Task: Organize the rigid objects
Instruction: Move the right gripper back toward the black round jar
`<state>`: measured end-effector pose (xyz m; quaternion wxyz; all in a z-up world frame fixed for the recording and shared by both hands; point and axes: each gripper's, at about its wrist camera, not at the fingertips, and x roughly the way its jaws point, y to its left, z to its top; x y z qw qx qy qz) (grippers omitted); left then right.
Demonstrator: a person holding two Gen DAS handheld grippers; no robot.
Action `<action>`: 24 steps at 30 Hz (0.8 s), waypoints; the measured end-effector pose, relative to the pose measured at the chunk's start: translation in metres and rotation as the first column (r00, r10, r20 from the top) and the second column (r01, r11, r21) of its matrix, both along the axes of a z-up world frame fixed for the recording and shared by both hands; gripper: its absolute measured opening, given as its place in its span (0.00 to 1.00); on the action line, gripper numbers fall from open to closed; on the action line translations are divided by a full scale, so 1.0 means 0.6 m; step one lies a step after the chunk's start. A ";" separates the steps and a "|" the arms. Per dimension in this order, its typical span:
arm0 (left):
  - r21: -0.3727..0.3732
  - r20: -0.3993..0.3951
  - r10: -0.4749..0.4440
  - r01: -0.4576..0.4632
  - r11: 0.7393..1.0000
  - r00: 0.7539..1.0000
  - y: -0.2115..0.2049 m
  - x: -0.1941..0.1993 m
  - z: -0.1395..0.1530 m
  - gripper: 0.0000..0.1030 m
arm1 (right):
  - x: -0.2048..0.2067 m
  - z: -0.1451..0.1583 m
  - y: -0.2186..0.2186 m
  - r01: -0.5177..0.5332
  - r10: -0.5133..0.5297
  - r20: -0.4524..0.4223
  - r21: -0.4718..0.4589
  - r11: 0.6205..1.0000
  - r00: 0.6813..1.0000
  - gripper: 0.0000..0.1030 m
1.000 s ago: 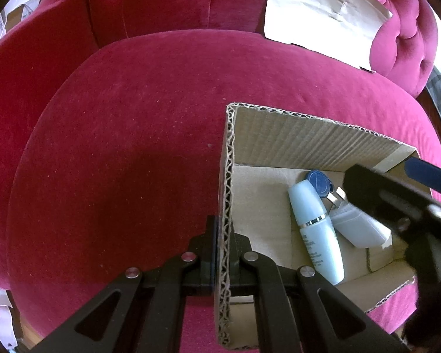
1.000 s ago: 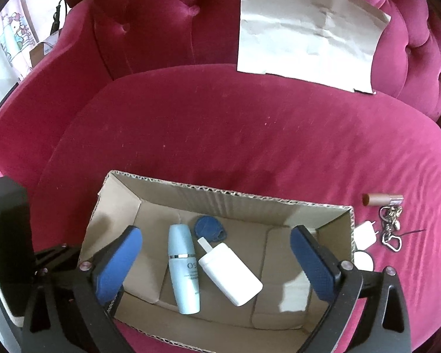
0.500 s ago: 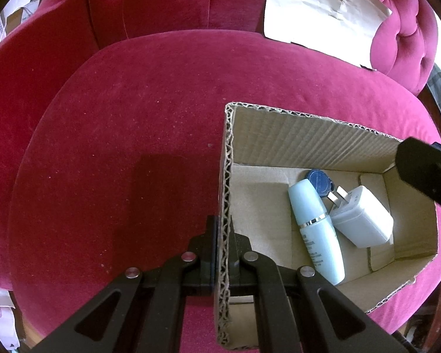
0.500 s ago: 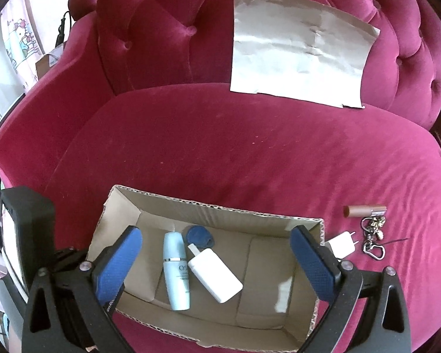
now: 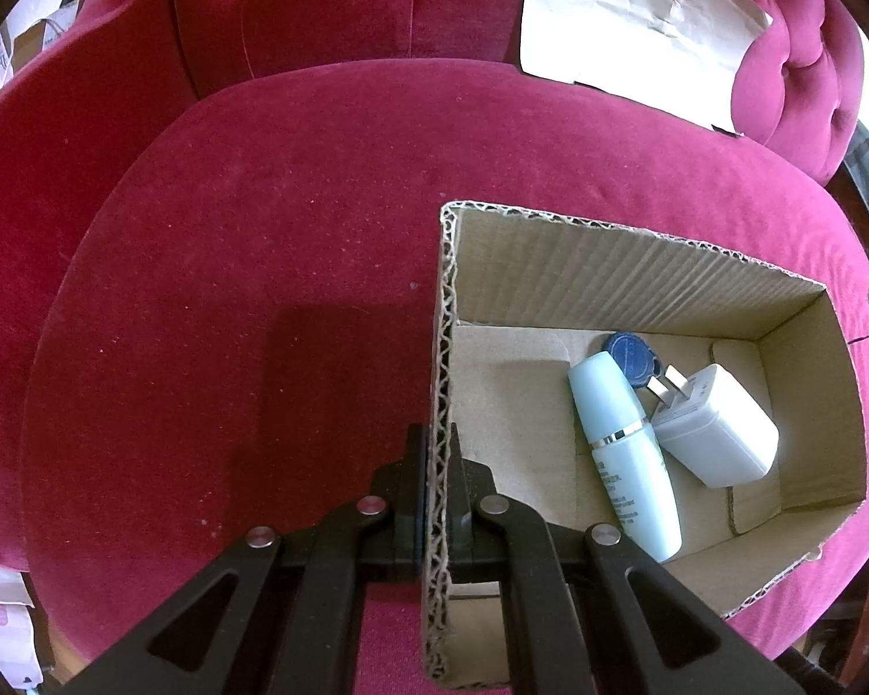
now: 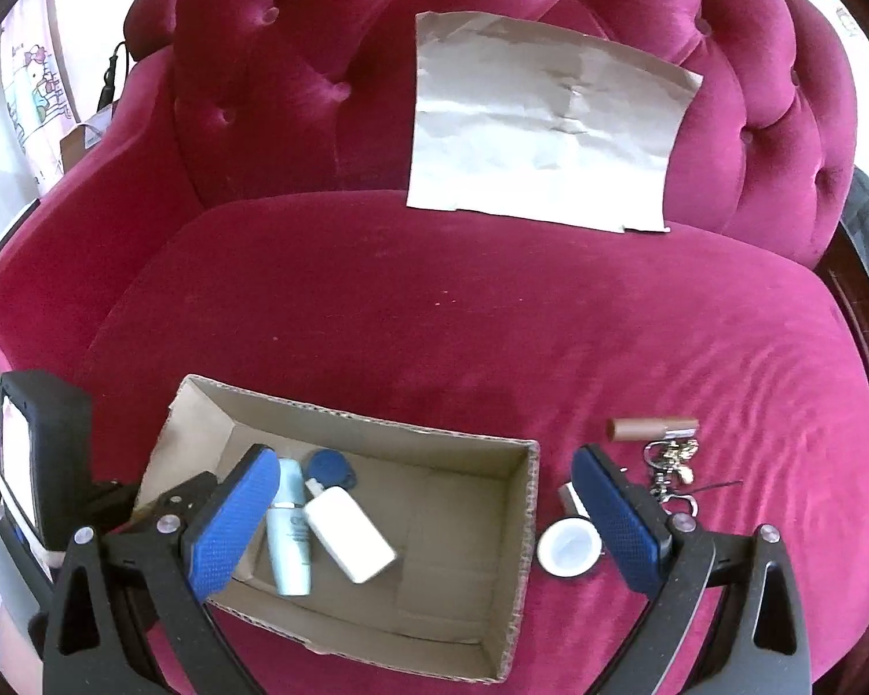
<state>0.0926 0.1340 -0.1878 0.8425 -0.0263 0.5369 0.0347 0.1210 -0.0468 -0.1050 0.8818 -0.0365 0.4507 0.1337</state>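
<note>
Here the cardboard box point(image 6: 376, 544) sits on the front of the red velvet sofa point(image 6: 492, 318) seat and serves as landmark. The left tongs point(image 5: 437, 480) are pressed together on the box's left wall, pinching its corrugated edge. Inside the box, toward that wall, lie a pale blue bottle point(image 6: 289, 544), a white charger point(image 6: 350, 533) and a dark blue tag point(image 6: 329, 466), touching one another; the right half of the floor is bare. The right tongs point(image 6: 423, 527) hang spread wide above the box's right wall, gripping nothing. Just right of the box lie a white round lid point(image 6: 569, 547), a brown tube point(image 6: 652, 428) and a key ring point(image 6: 672, 463). Behind the box the seat is open up to a sheet of paper point(image 6: 544, 121) leaning on the backrest.
</note>
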 end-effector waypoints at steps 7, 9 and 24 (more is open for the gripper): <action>0.003 0.000 0.002 -0.002 1.000 1.000 -0.002 -0.001 0.001 0.03 | -0.005 0.004 -0.030 0.005 -0.005 0.013 -0.020 1.000 1.000 1.00; 0.005 0.000 0.000 0.000 1.000 1.000 -0.003 0.000 0.001 0.03 | -0.007 0.003 -0.036 0.004 -0.003 0.017 -0.031 1.000 1.000 1.00; 0.004 -0.002 0.002 -0.002 1.000 1.000 -0.002 0.001 0.001 0.03 | -0.011 -0.017 -0.106 0.019 -0.019 0.024 -0.037 0.999 1.000 1.00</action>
